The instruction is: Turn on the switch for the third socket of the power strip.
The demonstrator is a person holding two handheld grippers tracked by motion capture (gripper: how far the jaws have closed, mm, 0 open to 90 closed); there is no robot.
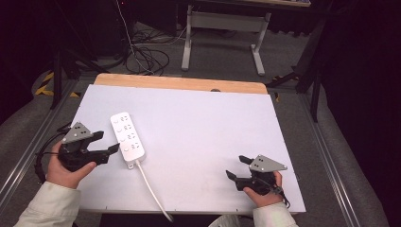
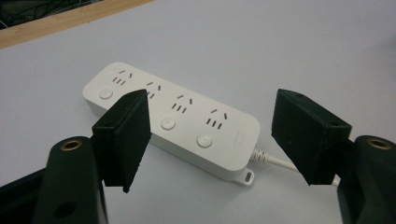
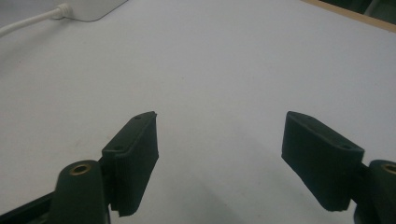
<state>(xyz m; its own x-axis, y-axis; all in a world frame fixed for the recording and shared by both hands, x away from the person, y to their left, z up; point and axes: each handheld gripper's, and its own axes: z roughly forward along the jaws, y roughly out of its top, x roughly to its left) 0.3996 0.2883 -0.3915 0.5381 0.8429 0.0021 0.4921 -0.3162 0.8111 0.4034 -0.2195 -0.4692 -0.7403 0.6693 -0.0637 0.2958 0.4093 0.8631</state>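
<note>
left gripper (image 1: 106, 143): lower left of frame, jaws apart, just beside the strip
power strip (image 1: 127, 137): white, left of centre, cord trailing to bottom edge
right gripper (image 1: 236, 166): lower right, jaws apart

Wide bare table (image 1: 203, 127) lies between both grippers; the power strip (image 1: 127, 137) and its cord (image 1: 151, 189) on the left side are the sole obstacles.
</note>
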